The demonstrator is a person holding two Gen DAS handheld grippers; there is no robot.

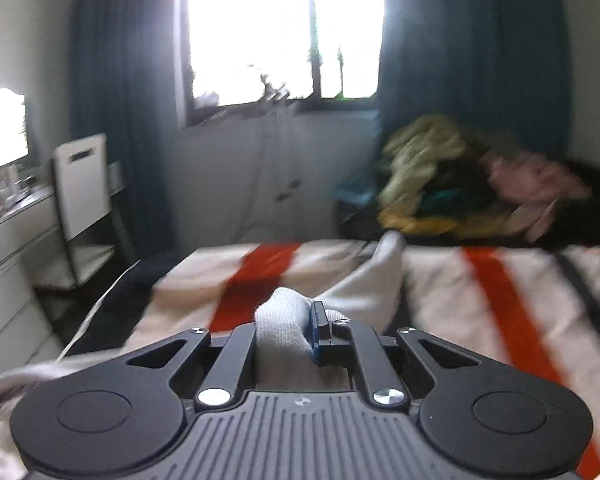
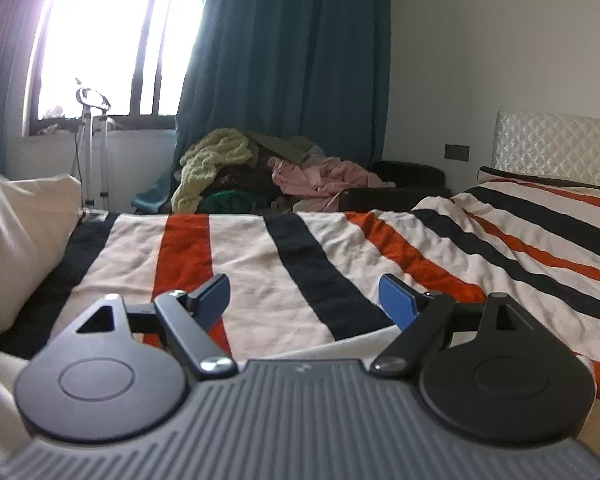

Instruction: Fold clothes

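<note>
the left gripper (image 1: 300, 320) was clamped on a bunched fold of a cream-white garment (image 1: 284, 332), which trailed off low left and rose in a peak just beyond the fingers, above the striped blanket (image 1: 512, 300). the blur suggested the cloth was mid-carry. the right gripper (image 2: 305, 300) stood wide apart and held nothing, low over the blanket, with the pale cloth at its far left. judged: a fold in hand; next the free claw needed an edge or corner to pinch
</note>
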